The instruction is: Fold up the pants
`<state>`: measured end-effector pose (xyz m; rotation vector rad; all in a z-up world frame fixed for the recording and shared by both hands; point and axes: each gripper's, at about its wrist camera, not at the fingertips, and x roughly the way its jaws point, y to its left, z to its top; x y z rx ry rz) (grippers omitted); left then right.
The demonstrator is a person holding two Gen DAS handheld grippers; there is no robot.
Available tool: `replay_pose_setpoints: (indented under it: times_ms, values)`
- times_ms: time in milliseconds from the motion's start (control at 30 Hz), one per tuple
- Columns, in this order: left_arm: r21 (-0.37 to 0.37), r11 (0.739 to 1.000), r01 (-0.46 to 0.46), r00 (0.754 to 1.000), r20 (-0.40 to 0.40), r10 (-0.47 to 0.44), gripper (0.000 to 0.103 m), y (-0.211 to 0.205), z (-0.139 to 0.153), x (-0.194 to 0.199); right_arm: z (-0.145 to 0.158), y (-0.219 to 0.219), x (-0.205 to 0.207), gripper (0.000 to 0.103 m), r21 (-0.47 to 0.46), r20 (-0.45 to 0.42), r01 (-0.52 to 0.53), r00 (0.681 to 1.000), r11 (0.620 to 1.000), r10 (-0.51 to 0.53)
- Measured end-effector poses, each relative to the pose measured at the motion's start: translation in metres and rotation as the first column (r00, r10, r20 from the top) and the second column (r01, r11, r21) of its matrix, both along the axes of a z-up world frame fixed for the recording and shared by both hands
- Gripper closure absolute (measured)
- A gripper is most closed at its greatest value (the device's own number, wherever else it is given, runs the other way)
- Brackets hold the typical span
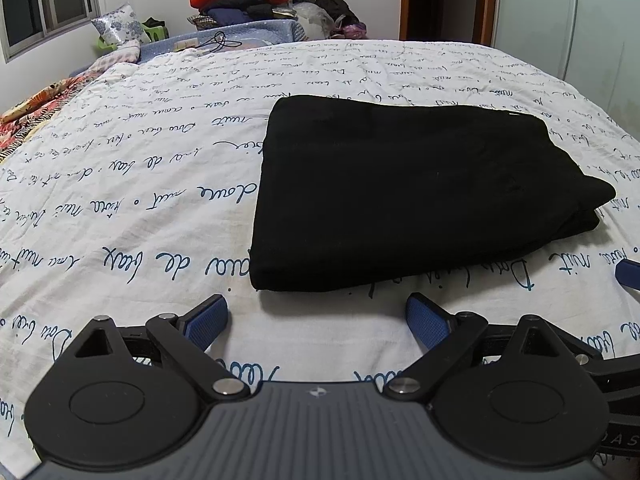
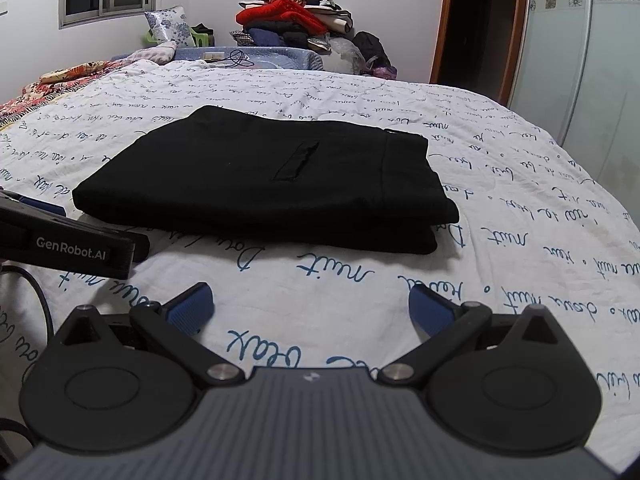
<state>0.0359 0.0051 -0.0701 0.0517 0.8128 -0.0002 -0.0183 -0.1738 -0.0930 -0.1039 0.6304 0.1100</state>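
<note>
Left wrist view: folded black pants (image 1: 404, 192) lie beyond both wide-spread, empty grippers (image 1: 316, 322) (image 2: 310, 306).

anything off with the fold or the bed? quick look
Mostly tidy. The black pants lie folded flat on the bedspread, but at the right end the layers are uneven: the lower ones stick out past the top. Both the left gripper and the right gripper are open and clear.

Black pants (image 1: 404, 188); white bedspread (image 1: 140, 184) with blue cursive script; red knit (image 2: 280, 12) atop the pile.
</note>
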Motion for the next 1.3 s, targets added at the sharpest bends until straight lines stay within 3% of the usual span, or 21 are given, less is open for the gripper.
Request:
replay_pose_setpoints:
  times_ms: [633,767,867,1100,1233,1300]
  values:
    - [0.002,1.0,0.004,1.0,0.0,-0.004,0.005,0.0,-0.001,-0.002,-0.001,0.0,0.0,0.0,0.009,-0.008,0.006,1.0,1.0,-0.006]
    - [-0.046,0.999,-0.007,1.0,0.005,0.007,0.005,0.01,0.008,-0.002,0.003,-0.001,0.001,0.0,-0.007,-0.006,-0.001,1.0,1.0,0.001]
    - [-0.088,0.995,-0.036,0.999,0.02,0.038,0.005,0.025,0.017,-0.001,0.013,-0.006,-0.003,0.0,-0.015,0.044,-0.008,0.999,1.0,0.009]
    - [-0.148,0.988,-0.053,0.998,0.012,0.056,0.005,0.054,0.025,0.012,0.032,-0.038,0.013,0.0,0.055,0.098,0.003,0.995,0.999,-0.008]
    - [-0.136,0.99,-0.045,0.998,0.025,0.049,0.005,0.056,0.026,0.009,0.032,-0.04,0.023,0.0,0.01,0.111,0.009,0.994,1.0,-0.01]
    - [-0.112,0.992,-0.051,0.997,0.045,0.057,0.005,0.057,0.028,0.007,0.031,-0.044,0.027,0.0,0.052,0.091,0.012,0.996,0.999,-0.017]
